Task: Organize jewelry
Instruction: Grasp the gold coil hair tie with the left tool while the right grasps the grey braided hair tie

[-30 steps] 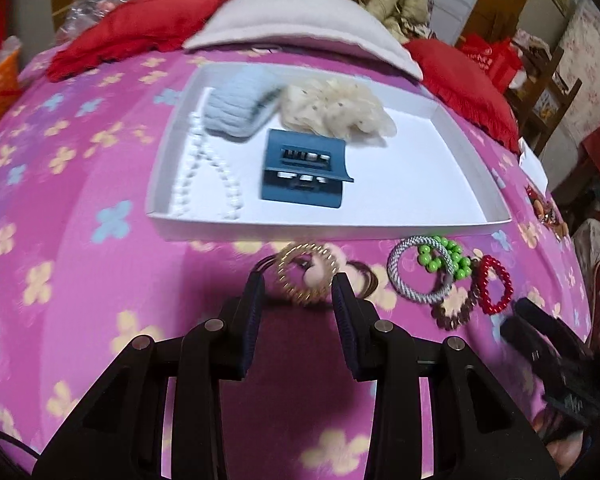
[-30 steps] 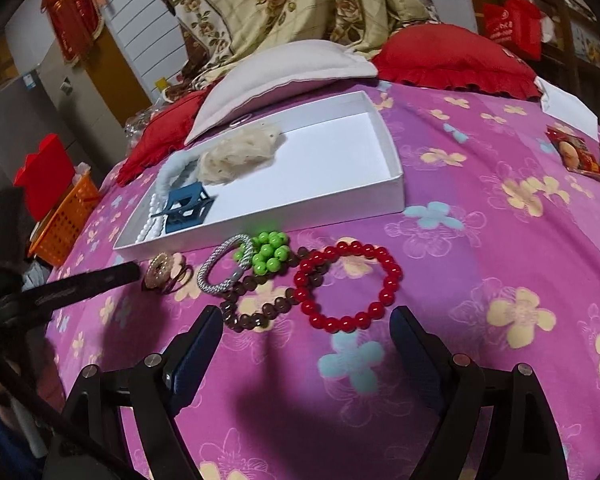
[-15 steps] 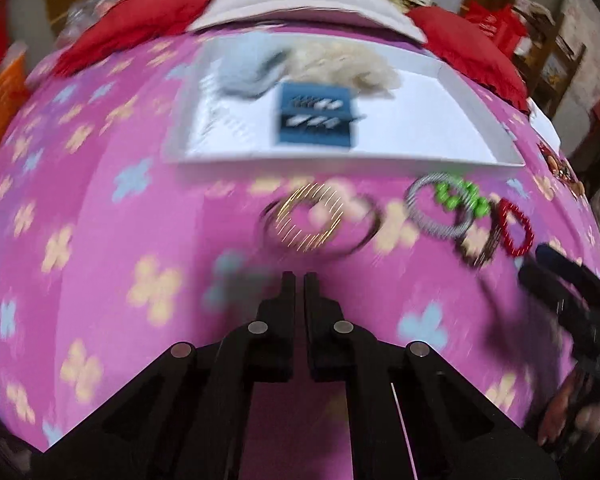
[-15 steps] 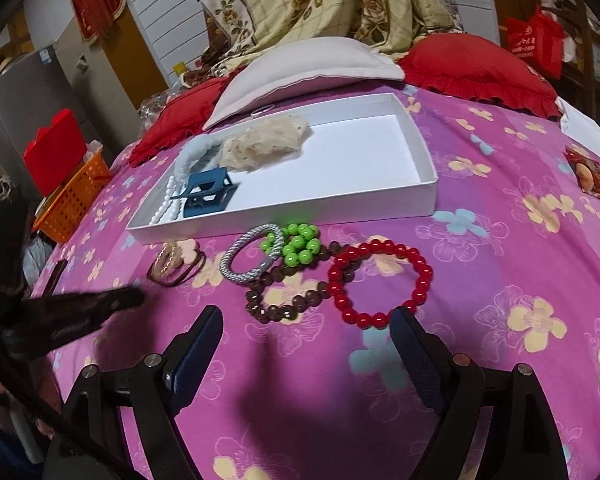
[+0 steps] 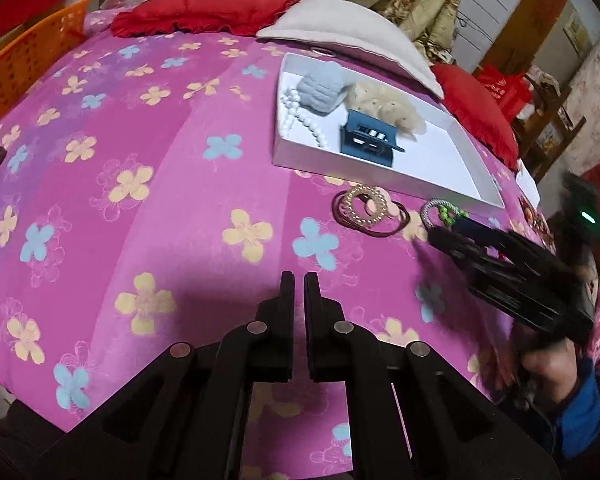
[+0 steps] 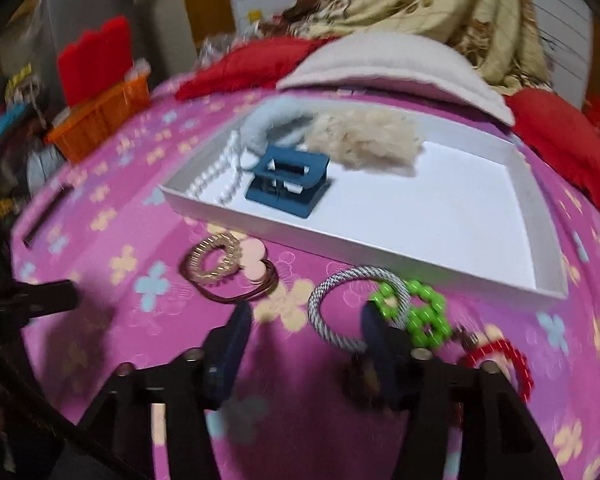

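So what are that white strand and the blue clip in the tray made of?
The white strand looks like glossy pearl-style beads, probably plastic or glass: small round balls in a row. The blue clip looks like matte moulded plastic, with flat, even colour and hard edges.

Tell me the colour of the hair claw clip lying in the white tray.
Dark blue. The claw clip shows best in the right wrist view, inside the white tray.

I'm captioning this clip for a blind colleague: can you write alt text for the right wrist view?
The right hand-held gripper, jaws closing, hovers over a silver braided bracelet lying on a pink floral bedspread, beside green and red bead bracelets. Behind them a white tray holds a blue hair claw, white pearls and two scrunchies.
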### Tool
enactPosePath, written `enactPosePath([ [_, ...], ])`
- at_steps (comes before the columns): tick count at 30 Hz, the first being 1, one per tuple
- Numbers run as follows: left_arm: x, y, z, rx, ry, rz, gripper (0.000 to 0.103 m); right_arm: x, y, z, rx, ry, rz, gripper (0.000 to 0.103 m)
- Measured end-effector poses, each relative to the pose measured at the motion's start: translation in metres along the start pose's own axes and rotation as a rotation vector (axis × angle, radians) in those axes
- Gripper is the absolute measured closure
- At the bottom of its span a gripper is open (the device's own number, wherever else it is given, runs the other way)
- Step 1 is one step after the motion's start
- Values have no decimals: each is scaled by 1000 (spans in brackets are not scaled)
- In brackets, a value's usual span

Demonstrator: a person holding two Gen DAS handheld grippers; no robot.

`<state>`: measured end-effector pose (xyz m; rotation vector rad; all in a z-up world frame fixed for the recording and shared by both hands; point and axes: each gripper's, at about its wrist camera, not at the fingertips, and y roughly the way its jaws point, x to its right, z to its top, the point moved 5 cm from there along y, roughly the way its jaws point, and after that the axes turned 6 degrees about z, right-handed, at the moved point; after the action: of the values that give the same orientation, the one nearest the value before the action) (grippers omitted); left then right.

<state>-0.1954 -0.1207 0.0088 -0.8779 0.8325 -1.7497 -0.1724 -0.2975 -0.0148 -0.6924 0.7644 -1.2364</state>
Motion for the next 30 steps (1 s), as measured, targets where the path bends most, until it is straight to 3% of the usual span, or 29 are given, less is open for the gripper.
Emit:
enactPosePath([
  [3, 3, 1, 0, -8, 14, -14, 100, 1, 2, 1, -2, -1, -10, 71],
  [4, 6, 3, 2, -13, 19, -17, 100, 1, 0, -1, -13, 23, 31, 81],
  [5, 7, 4, 4, -15, 25, -18, 100, 1, -3, -5, -22, 37, 54, 84],
  [15, 59, 45, 46, -5, 178, -20, 99, 3, -49, -69, -33, 127, 150, 85],
  [23, 75, 87, 67, -73, 238, -56, 99, 8, -52, -72, -7, 171, 185, 85],
  [30, 75, 84, 62, -77, 241, -47, 102, 11, -53, -72, 16, 200, 208, 85],
])
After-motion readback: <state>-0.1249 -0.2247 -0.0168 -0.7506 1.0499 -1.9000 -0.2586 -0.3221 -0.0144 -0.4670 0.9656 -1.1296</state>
